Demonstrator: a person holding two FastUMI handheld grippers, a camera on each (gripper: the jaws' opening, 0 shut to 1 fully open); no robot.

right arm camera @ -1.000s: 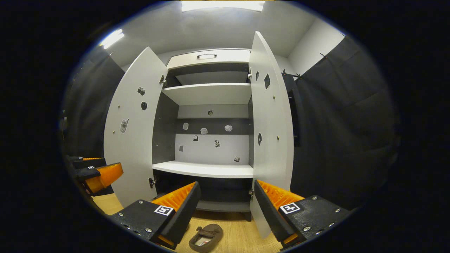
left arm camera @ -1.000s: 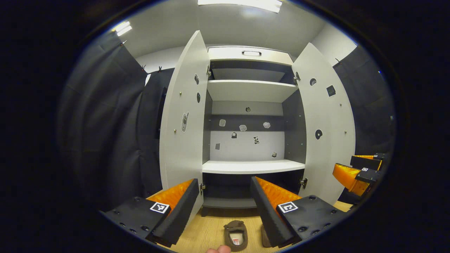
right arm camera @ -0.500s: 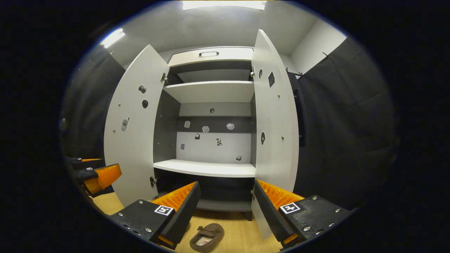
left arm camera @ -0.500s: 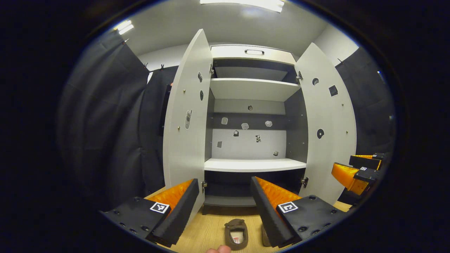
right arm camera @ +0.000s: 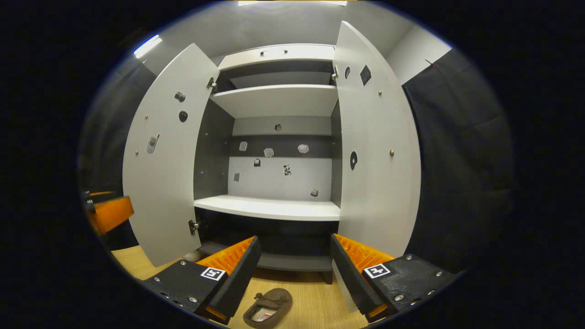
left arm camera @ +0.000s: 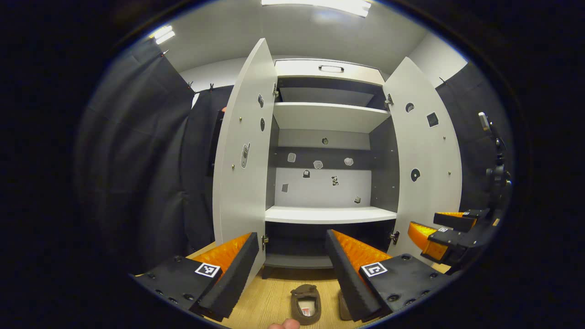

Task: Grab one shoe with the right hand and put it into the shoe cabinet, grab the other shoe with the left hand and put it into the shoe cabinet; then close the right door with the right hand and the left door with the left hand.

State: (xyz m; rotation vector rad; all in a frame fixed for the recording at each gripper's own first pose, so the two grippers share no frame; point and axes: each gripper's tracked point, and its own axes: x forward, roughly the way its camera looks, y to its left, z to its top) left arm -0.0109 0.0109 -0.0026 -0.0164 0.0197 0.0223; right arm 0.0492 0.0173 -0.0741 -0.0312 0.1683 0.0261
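— What's around you?

— Dark cloth hangs on both sides of the booth, with a pale wood-grain floor [right arm camera: 315,306] underfoot and strip lights on the ceiling. Straight ahead stands the shoe cabinet [left arm camera: 327,214]: smooth white panels with a dark grey interior, and both of its doors swung wide. The left door [left arm camera: 242,151] and the right door [left arm camera: 425,155] are flat white slabs, each dotted with small stickers and metal studs.

— How many shelves?

— Two white ones I can count inside, the shelf [right arm camera: 274,208] at mid height and another above it, plus a dark bottom board. More small stickers are scattered over the back wall.

— And the shoes?

— Two, both on the floor in front of the cabinet. The brown shoe [left arm camera: 306,304] looks soft and rounded, its opening facing up. The second shoe [left arm camera: 343,307] lies just beside it, mostly hidden behind my finger in the left gripper view, so I can't tell its shape. In the right gripper view, the brown one lies between my fingers, below them.

— Your grippers?

— My left gripper [left arm camera: 285,269] is spread wide and holding nothing; its ridged inner pads face each other above the brown shoe. My right gripper [right arm camera: 292,272] is likewise spread apart and empty, hovering before the cabinet's lower opening.
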